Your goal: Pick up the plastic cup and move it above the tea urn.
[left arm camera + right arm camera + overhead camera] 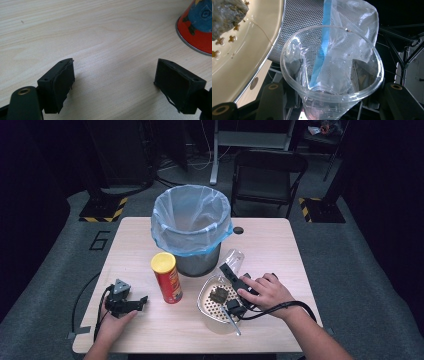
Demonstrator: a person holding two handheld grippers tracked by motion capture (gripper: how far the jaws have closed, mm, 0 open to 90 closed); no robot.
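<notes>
- Right gripper has its jaws clamped on a clear plastic cup; in the right gripper view the cup sits between the two black jaws, mouth toward the camera.
- High view: cup is off the table, just beside the bin's front-right wall and above the far edge of the strainer.
- Cup looks empty apart from droplets or specks on the wall; the bin's mesh and blue liner edge show through it.
- Right hand grips the gripper body over the strainer's right side; cable loops back toward the forearm.
- Left gripper lies low on the table at front left, left hand behind it.
- Left jaws are spread wide with nothing between them: bare wood between the pads in the left gripper view.
- Red chip can stands upright between the left gripper and the strainer, near the bin's front. Its base rim shows at top right of the left gripper view, apart from the jaws.
- Strainer is a pale perforated dish with a dark lump in it; the same lump shows at top left in the right gripper view.
- A metal handle or utensil sticks out from the strainer's front edge; can't tell which.
- Bin is grey mesh with a pale blue liner folded over the rim, standing at table centre-back.
- Table is light wood; a dark folding chair stands behind it.
</notes>
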